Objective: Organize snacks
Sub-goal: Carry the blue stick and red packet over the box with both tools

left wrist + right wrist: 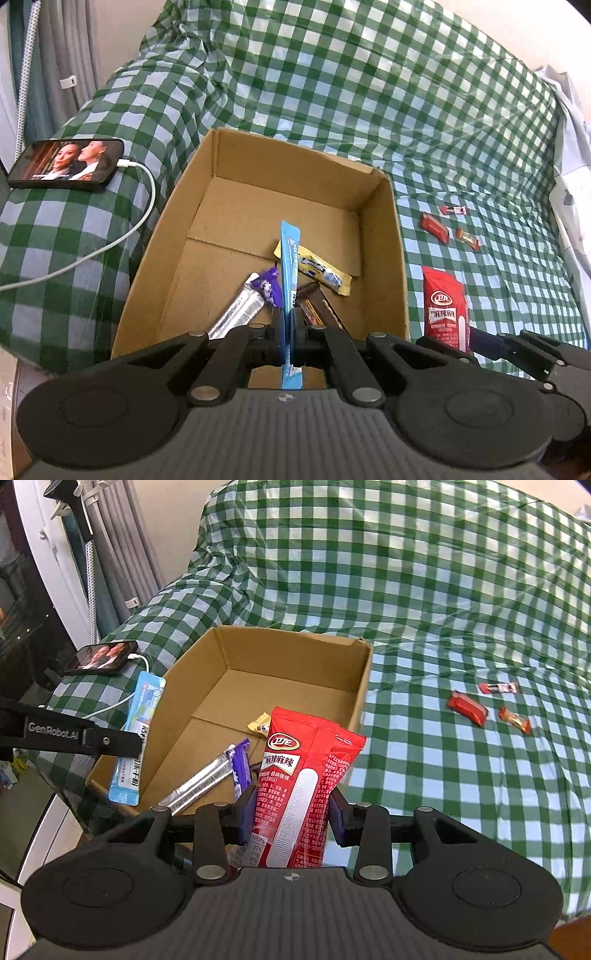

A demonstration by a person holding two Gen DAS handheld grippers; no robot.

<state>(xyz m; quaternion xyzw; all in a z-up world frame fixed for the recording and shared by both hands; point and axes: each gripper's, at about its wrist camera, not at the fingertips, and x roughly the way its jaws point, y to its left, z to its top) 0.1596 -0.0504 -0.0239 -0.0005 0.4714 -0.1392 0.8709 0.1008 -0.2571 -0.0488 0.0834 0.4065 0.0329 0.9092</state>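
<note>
Green-and-white checked cloth [369, 92] carries an open brown cardboard box [384, 236]. Left tool [286, 325] clenches a thin blue sachet [289, 258] (edge-on) above it; right tool [291, 812] grips a red snack pouch [303, 775] at the box's five o'clock.

A cardboard box [384, 236] sits on the checked cloth [369, 92], several snack packets [325, 271] inside; phone [66, 165] to its left, three small candies [436, 228] to its right.

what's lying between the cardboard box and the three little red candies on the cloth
Only bare checked cloth lies between the box and the candies, clearest in the right wrist view.
</note>
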